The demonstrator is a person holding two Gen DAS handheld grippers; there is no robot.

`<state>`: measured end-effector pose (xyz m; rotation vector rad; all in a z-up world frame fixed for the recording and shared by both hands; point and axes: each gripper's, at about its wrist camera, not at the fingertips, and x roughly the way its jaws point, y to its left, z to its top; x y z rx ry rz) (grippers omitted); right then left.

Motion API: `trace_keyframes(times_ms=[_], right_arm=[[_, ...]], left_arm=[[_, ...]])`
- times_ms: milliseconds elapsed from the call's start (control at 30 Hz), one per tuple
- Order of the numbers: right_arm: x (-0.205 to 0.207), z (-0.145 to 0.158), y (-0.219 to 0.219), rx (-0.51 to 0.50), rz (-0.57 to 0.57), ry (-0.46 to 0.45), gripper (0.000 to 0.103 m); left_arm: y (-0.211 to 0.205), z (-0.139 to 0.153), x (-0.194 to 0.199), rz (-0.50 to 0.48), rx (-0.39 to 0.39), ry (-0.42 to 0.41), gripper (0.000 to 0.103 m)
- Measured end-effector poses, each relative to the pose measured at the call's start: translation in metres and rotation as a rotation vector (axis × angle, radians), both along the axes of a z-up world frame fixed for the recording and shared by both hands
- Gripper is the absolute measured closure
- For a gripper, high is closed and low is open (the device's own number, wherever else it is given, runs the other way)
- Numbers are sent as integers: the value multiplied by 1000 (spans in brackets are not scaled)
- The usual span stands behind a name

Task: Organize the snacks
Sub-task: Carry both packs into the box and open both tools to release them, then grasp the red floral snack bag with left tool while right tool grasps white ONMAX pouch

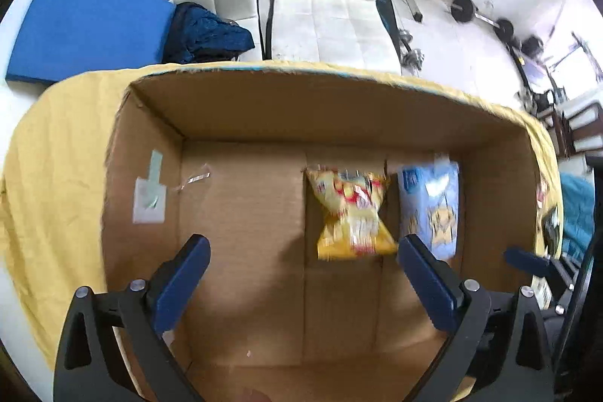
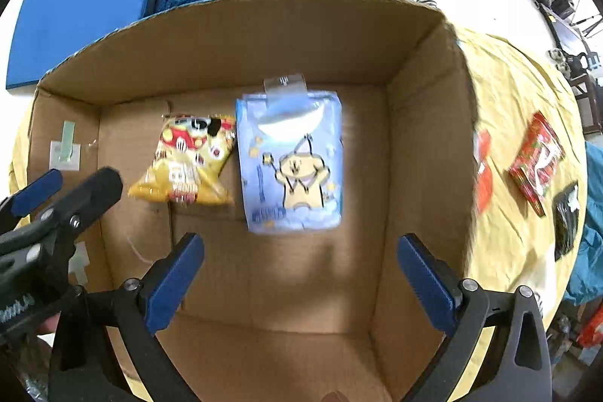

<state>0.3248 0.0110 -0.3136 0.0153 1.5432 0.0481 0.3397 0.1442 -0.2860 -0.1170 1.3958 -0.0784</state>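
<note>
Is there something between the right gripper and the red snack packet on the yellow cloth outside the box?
Yes. The right gripper hangs open over the cardboard box, and the box's right wall stands between it and the red packet on the yellow cloth. Above the wall nothing visible blocks.

A yellow snack bag (image 2: pixel 186 164), crimped and pinched mid-length, lies flat on the cardboard box (image 2: pixel 264 36) floor. Just beside it at 3 o'clock lies a pale blue packet (image 2: pixel 292 164) printed with a cartoon animal.
</note>
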Motion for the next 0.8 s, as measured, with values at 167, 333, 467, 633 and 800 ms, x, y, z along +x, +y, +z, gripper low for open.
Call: trace_keyframes(times_ms=[167, 333, 467, 633, 800], right_arm=[[-22, 9, -5, 29, 0, -25, 0], [-58, 30, -10, 34, -16, -92, 0], [-78, 49, -11, 14, -5, -142, 0], [-96, 70, -6, 17, 2, -188, 0], [-117, 93, -11, 35, 6, -217, 0]], left_arm=[[3, 14, -22, -11, 19, -35, 1], [3, 37, -52, -19, 59, -119, 1], [5, 57, -72, -17, 59, -151, 1], [5, 81, -100, -24, 66, -185, 1], [5, 98, -121, -21, 47, -204, 1]])
